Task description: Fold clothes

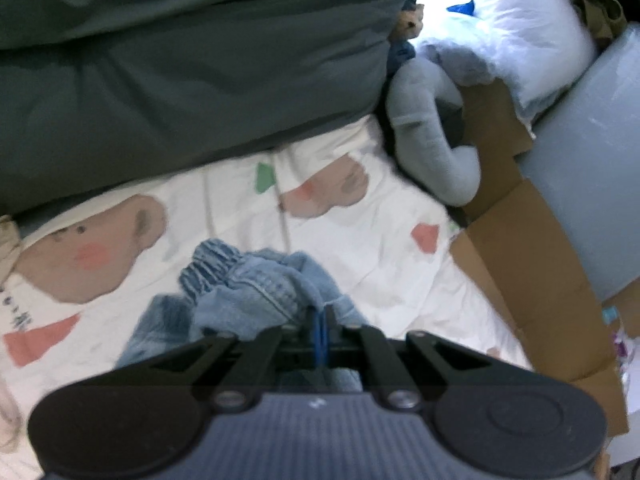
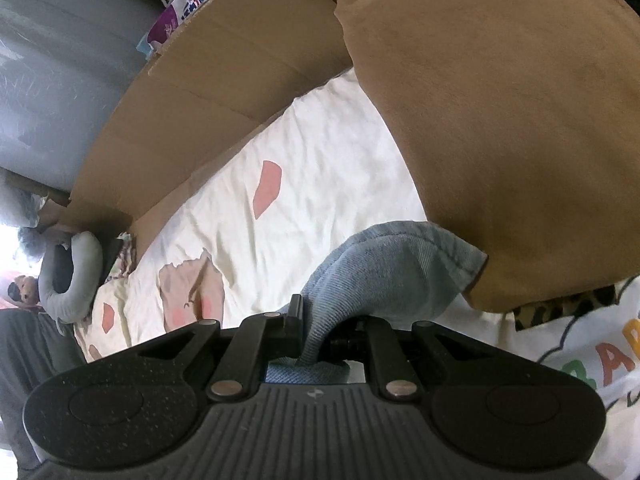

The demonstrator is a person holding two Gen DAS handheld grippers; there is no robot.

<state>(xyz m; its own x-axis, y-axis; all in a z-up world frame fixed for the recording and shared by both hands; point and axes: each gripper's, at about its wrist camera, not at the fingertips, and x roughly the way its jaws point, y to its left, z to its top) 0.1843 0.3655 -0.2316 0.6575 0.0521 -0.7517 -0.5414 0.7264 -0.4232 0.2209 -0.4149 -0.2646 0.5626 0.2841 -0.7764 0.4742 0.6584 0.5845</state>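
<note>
While both grippers' fingers pinch denim garment (image 1: 256,292), bunched, long axis unclear, above sheet (image 2: 320,168)

denim (image 1: 256,292) – faded, ribbed weave; bedsheet (image 2: 320,168) – wrinkled matt cotton; cardboard (image 2: 224,80) plain matt; tool (image 2: 316,328) housings matt black plastic, ridged, with metal pins.
</note>
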